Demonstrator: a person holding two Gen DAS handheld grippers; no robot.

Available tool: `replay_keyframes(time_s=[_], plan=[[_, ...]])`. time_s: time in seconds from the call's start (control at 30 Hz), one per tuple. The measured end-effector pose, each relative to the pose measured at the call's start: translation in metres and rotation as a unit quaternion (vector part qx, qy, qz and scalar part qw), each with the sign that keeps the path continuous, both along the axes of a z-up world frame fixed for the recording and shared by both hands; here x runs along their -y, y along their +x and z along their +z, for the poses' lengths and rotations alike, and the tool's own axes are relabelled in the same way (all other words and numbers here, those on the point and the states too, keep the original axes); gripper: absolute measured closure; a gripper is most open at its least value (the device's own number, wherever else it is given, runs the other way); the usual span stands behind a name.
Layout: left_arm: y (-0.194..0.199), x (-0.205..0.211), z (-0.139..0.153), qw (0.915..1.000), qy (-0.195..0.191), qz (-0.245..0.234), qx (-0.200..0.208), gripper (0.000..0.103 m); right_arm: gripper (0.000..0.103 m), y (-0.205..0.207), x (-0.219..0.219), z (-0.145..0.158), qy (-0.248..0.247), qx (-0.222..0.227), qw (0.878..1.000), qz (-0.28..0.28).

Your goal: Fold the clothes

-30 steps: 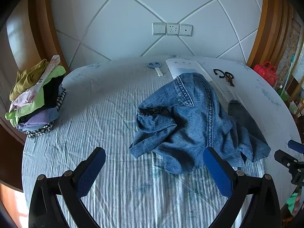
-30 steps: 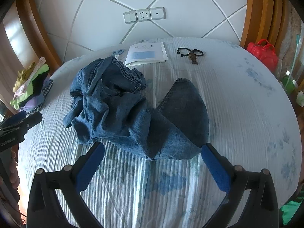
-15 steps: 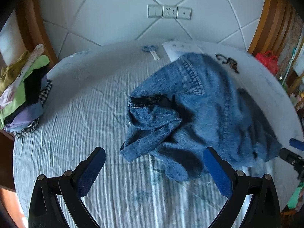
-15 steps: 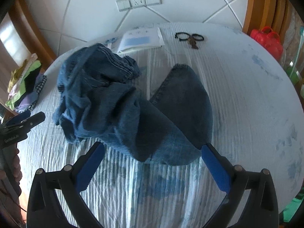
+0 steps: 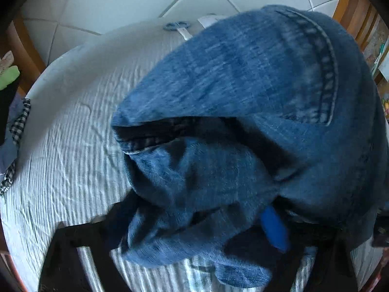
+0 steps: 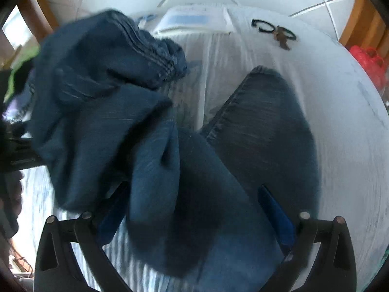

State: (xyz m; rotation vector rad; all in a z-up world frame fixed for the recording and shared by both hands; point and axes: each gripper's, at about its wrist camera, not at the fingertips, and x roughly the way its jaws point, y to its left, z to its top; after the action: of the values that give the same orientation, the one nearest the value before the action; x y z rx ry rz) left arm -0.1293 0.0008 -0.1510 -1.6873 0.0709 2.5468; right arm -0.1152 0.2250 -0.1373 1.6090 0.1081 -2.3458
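A crumpled pair of blue jeans (image 5: 243, 112) lies in a heap on the striped bed cover (image 5: 63, 150) and fills most of both views. My left gripper (image 5: 194, 228) is open, its fingers pushed in under the near folds; one blue pad (image 5: 274, 231) shows, the other is hidden by denim. My right gripper (image 6: 194, 216) is open, astride a dark leg of the jeans (image 6: 262, 131), with denim lying between its blue pads (image 6: 277, 216).
A pile of clothes (image 5: 12, 102) sits at the left edge of the bed. Blue scissors (image 5: 177, 26), a white paper packet (image 6: 192, 22) and black rings with keys (image 6: 274, 30) lie at the far side. A red bag (image 6: 369, 58) is at the right.
Both grippers have moved forward and down into the jeans, which now fill the views. The denim now lies between the fingers of each gripper; the jaws remain wide.
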Motion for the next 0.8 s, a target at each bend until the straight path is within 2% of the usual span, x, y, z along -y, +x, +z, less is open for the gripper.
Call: replay_keyframes(time_s=[0.03,0.07,0.1,0.13,0.17,0.23,0.37,0.43,0.5,0.63,0.7,0.77,0.8], plan=[[0.001,-0.001,0.002,1.0,-0.002,0.001,0.001,0.044,0.044,-0.003,0.003,-0.004,0.003,0.002,1.0,0.006],[0.004,-0.001,0.009,1.0,-0.003,0.003,-0.001,0.059,0.05,-0.005,0.006,-0.008,0.007,0.003,1.0,0.011],[0.008,0.001,0.016,1.0,-0.002,0.005,-0.005,0.07,0.056,-0.008,0.009,-0.012,0.01,0.005,1.0,0.017],[0.014,0.003,0.026,0.9999,0.007,0.008,-0.01,0.072,0.069,-0.006,0.009,-0.006,0.012,-0.006,1.0,0.019],[0.02,0.005,0.037,0.9996,0.02,0.01,-0.016,0.077,0.073,-0.003,0.005,0.003,0.003,-0.018,1.0,0.015],[0.038,0.005,0.061,0.9989,0.034,0.006,-0.033,0.078,0.083,0.002,-0.005,0.022,-0.01,-0.042,0.999,0.003],[0.084,-0.006,0.106,0.9963,0.058,-0.015,-0.063,0.078,0.084,0.023,-0.031,0.072,-0.02,-0.103,0.994,-0.022],[0.104,-0.015,0.118,0.9947,0.08,-0.032,-0.057,0.078,0.084,0.04,-0.051,0.094,-0.018,-0.124,0.991,-0.036],[0.12,-0.025,0.119,0.9921,0.108,-0.05,-0.039,0.073,0.084,0.054,-0.069,0.098,-0.011,-0.121,0.991,-0.048],[0.137,-0.03,0.115,0.9894,0.133,-0.058,-0.005,0.068,0.083,0.077,-0.113,0.066,0.042,-0.054,0.994,-0.08],[0.143,-0.02,0.121,0.9896,0.134,-0.051,-0.01,0.062,0.074,0.087,-0.135,0.047,0.049,-0.015,0.993,-0.102],[0.137,-0.005,0.125,0.992,0.119,-0.034,-0.025,0.054,0.048,0.094,-0.146,0.049,0.045,-0.01,0.993,-0.113],[0.132,0.002,0.126,0.9937,0.106,-0.019,-0.032,0.052,0.044,0.096,-0.15,0.057,0.04,-0.019,0.993,-0.112]])
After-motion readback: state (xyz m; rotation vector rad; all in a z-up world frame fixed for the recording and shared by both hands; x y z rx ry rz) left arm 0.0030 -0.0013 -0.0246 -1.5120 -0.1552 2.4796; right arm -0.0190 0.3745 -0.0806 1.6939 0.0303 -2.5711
